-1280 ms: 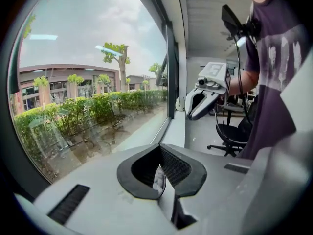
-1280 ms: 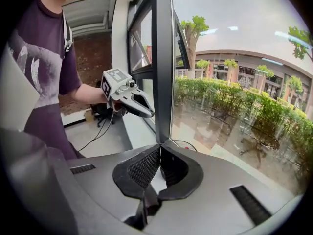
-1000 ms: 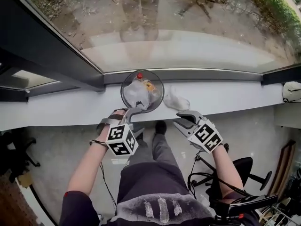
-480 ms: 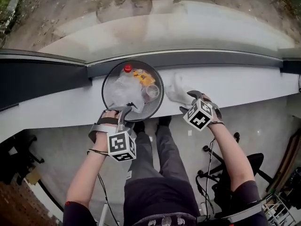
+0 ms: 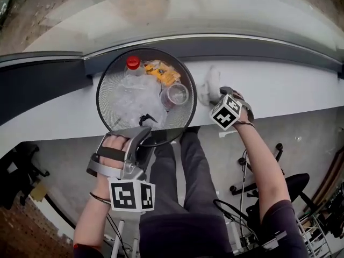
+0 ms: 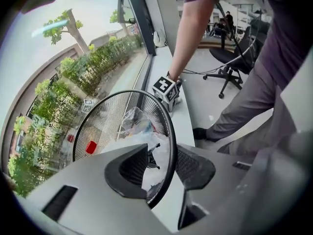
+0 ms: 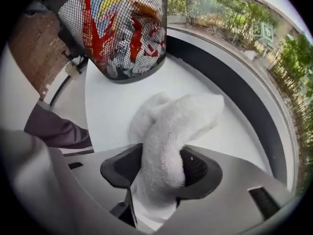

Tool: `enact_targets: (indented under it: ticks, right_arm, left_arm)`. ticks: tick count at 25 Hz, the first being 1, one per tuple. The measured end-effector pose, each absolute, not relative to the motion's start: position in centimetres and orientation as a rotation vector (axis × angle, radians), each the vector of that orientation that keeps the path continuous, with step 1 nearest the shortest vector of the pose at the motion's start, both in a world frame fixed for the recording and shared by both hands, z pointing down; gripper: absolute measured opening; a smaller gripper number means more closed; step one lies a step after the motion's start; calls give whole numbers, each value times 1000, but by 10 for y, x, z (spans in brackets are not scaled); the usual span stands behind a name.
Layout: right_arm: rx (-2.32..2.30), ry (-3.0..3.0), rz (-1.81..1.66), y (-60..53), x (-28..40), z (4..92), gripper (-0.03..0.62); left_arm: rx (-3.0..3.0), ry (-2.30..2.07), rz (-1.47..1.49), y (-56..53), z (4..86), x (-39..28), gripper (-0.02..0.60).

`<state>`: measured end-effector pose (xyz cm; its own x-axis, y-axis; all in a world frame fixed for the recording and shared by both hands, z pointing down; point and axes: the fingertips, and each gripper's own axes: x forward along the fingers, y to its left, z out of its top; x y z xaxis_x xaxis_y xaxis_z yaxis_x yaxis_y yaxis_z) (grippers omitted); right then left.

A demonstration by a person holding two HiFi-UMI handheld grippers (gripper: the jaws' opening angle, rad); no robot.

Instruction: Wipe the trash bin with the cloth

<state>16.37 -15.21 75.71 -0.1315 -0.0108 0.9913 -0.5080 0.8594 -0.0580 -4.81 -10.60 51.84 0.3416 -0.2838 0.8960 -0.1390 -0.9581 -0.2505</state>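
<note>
Head view: the wire-mesh trash bin (image 5: 107, 107) stands on the white window ledge (image 5: 285, 93), up toward 11 o'clock of the picture. Inside it lie a bottle with a red cap (image 5: 132, 62) at 12 o'clock, an orange wrapper (image 5: 161, 72) at 1 o'clock, a clear plastic cup (image 5: 176, 94) at 3 o'clock and crumpled clear plastic (image 5: 133, 100) in the middle.

The left gripper (image 5: 141, 134) meets the bin at its 6 o'clock edge. In the left gripper view the black rim runs between the two jaws. It is close to the right pad, with a gap showing on the left side. The jaws have just been closing but are not yet clamped on the rim.

The white cloth (image 5: 208, 85) lies bunched on the ledge at 3 o'clock of the bin, just beside it. The right gripper (image 5: 217, 93) points down over it. In the right gripper view the jaws stand wide, having just begun to close. A fold of cloth fills the gap between them and brushes both pads.
</note>
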Motion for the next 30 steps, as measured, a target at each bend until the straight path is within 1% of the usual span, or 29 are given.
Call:
enact_targets:
  ticks: [1, 2, 3, 4, 6, 8, 10, 12, 15, 18, 19, 21, 26, 30]
  right_arm:
    - [403, -1668, 474, -148, 162, 757, 202]
    - [398, -1674, 485, -144, 159, 756, 126]
    - [392, -1678, 481, -140, 157, 753, 75]
    - [386, -1689, 477, -136, 155, 749, 64]
    - [407, -1772, 545, -131, 146, 727, 58]
    - [497, -1931, 730, -138, 128, 686, 58]
    - [624, -2105, 923, -160, 112, 637, 58]
    - [765, -2248, 1031, -195, 105, 594, 58]
    - [929, -2358, 1009, -243, 102, 557, 58]
    - [967, -2383, 952, -268, 88, 548, 58]
    - [945, -2384, 954, -269, 79, 550, 58]
    - [860, -2371, 969, -256, 61, 560, 60]
    - [745, -2317, 1093, -198, 48, 581, 58]
    - [586, -2325, 1038, -151, 38, 582, 58]
  left_arm:
    - [-2471, 392, -1678, -105, 517, -46, 145]
    - [-2482, 397, -1670, -105, 515, -45, 136]
    - [-2496, 408, -1664, -104, 514, -43, 129]
    - [-2517, 422, -1657, -102, 513, -40, 129]
    - [-2606, 448, -1624, -99, 505, -34, 129]
    - [-2709, 477, -1561, -99, 485, -34, 162]
    - [-2712, 465, -1547, -100, 469, -47, 221]
    - [-2569, 390, -1629, -100, 477, -70, 230]
    - [-2349, 296, -1742, -101, 505, -96, 229]
    - [-2310, 323, -1746, -106, 516, -101, 229]
    - [-2330, 349, -1730, -107, 516, -100, 217]
    - [-2387, 409, -1690, -108, 516, -96, 138]
    - [-2534, 494, -1638, -106, 515, -90, 132]
    - [-2602, 578, -1594, -102, 510, -75, 123]
